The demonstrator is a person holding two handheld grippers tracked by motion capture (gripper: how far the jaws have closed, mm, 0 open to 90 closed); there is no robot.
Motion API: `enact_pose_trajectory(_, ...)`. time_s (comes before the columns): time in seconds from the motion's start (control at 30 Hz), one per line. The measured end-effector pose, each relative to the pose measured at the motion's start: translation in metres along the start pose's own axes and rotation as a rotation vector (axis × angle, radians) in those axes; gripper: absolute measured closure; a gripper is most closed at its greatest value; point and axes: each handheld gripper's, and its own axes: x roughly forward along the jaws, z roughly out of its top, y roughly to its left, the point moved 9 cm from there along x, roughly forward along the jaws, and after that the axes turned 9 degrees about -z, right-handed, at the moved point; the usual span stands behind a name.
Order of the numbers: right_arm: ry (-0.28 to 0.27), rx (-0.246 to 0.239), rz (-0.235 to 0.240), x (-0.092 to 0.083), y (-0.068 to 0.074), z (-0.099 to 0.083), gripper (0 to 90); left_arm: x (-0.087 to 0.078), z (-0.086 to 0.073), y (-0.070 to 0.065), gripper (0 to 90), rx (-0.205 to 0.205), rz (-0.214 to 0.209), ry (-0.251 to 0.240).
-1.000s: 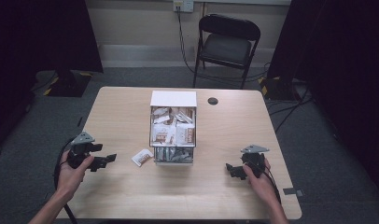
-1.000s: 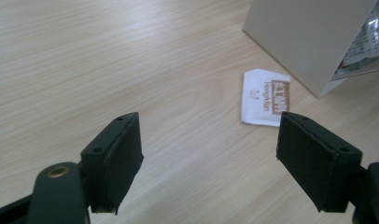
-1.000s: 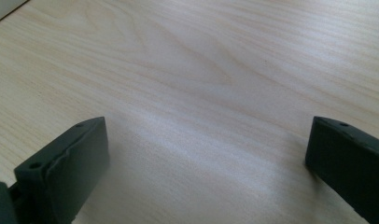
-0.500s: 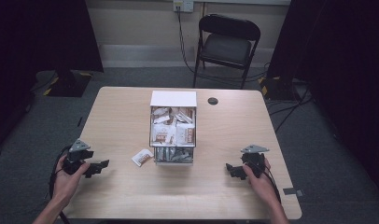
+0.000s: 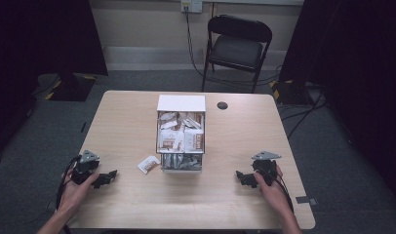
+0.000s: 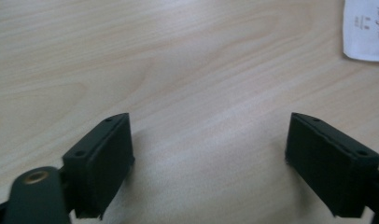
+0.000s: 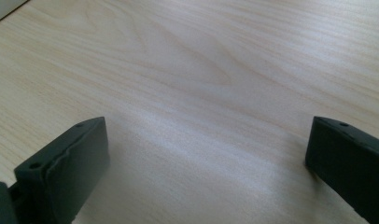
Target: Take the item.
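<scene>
On the counter (image 5: 137,117), the spread, empty left tongs (image 5: 108,176), jaws just widened, should straddle the packet (image 5: 148,164) squarely before closing.

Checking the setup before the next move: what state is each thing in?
Left gripper: open, jaws just widened, nothing between them.
Right gripper: open, holding nothing.
Box: open-topped, full of packets.
Loose packet: flat on the table, beside the box.
</scene>
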Motion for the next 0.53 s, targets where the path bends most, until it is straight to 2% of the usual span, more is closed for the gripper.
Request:
enact_pose_trajectory(0.07, 0.0, 0.0, 0.0, 0.0, 0.0, 0.0, 0.0, 0.0007, 0.0003, -0.0004, 12.4, -0.009, 0.014, 0.004)
enact_pose_trajectory(0.13, 0.0, 0.0, 0.0, 0.0, 0.0, 0.0, 0.0, 0.0014, 0.0002, 0.0005, 11.5, 0.002, 0.016, 0.0)
enact_pose_trajectory(0.17, 0.0, 0.0, 0.0, 0.0, 0.0, 0.0, 0.0, 0.003, 0.0002, 0.0012, 9.5, -0.004, 0.022, -0.021)
enact_pose_trajectory(0.23, 0.0, 0.0, 0.0, 0.0, 0.0, 0.0, 0.0, 0.0039, 0.0004, 0.001, 6.3, -0.011, 0.029, -0.027)
enact_pose_trajectory(0.53, 0.001, 0.002, -0.002, -0.0003, 0.0, -0.0003, 0.0, 0.0045, 0.0006, 0.0004, 5.8, -0.018, 0.035, -0.028)
